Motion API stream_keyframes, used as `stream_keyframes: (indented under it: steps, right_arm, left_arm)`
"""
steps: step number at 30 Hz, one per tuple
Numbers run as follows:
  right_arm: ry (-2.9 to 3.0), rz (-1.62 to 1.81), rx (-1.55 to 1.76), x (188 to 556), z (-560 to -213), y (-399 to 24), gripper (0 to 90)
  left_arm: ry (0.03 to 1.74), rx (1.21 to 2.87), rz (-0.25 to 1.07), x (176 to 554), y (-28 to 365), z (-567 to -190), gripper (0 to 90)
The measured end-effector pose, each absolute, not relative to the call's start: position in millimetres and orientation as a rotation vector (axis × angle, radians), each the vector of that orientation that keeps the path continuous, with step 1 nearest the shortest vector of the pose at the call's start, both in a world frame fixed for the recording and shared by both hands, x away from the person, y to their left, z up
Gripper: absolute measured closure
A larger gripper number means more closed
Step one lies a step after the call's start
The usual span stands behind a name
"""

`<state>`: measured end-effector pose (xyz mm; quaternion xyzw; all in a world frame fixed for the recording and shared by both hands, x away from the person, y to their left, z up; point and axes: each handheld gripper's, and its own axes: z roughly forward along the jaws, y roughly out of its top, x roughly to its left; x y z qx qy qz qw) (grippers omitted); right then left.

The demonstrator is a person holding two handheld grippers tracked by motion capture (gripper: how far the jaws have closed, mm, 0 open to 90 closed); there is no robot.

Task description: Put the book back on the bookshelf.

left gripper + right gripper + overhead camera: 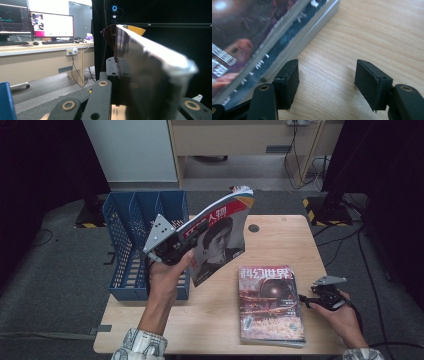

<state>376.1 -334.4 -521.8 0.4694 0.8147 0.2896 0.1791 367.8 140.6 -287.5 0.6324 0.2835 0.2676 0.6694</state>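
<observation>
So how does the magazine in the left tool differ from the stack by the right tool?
The portrait-cover magazine is one issue, lifted off the table and tilted, clamped in the left tool. The magazine stack is several issues lying flat on the table, with a red sci-fi cover on top. The right tool stands open beside the stack, gripping nothing. Both covers are glossy.

Black left gripper and right gripper carry grey three-cornered plates; the sleeves are white, dark-patterned.
</observation>
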Motion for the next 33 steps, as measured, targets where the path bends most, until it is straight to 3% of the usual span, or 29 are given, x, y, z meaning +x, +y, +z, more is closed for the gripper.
stream_keyframes:
  steps: [14,33]
  right_arm:
    - [2.252,0.909,1.346,375.5,-529.5,-338.3,27.3]
    - [2.253,0.919,1.329,375.4,-530.5,-338.4,27.1]
  left_arm:
    - [0.664,1.411,0.654,362.4,166.3,-276.5,86.7]
    - [0.742,1.371,0.716,354.6,216.0,-280.9,86.7]
